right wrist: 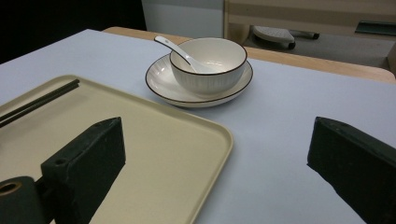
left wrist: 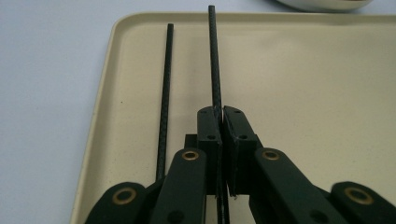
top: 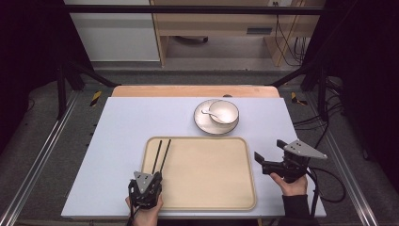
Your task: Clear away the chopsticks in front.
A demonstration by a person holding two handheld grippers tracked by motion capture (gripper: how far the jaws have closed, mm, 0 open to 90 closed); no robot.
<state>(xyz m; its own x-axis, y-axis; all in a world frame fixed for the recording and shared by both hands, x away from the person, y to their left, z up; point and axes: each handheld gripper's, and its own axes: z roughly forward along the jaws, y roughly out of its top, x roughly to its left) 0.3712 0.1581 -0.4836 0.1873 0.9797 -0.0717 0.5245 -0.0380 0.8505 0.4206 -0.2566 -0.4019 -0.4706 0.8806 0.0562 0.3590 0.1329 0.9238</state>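
Observation:
Two thin black chopsticks lie along the left side of a beige tray (top: 207, 179). My left gripper (top: 151, 178) is at the tray's near left corner, shut on the near end of the right chopstick (left wrist: 214, 56). The other chopstick (left wrist: 166, 93) lies loose beside it on the tray (left wrist: 303, 84). My right gripper (top: 269, 149) stands open just right of the tray with nothing between its fingers. In the right gripper view, its wide jaws (right wrist: 217, 130) frame the tray's corner (right wrist: 187, 130) and both chopsticks (right wrist: 42, 100).
A white bowl (top: 225, 112) with a white spoon (top: 208, 112) in it sits on a plate (top: 207, 125) beyond the tray, also in the right gripper view as bowl (right wrist: 208, 70) and plate (right wrist: 161, 86). The light table (top: 122, 132) ends at a wooden strip at the back.

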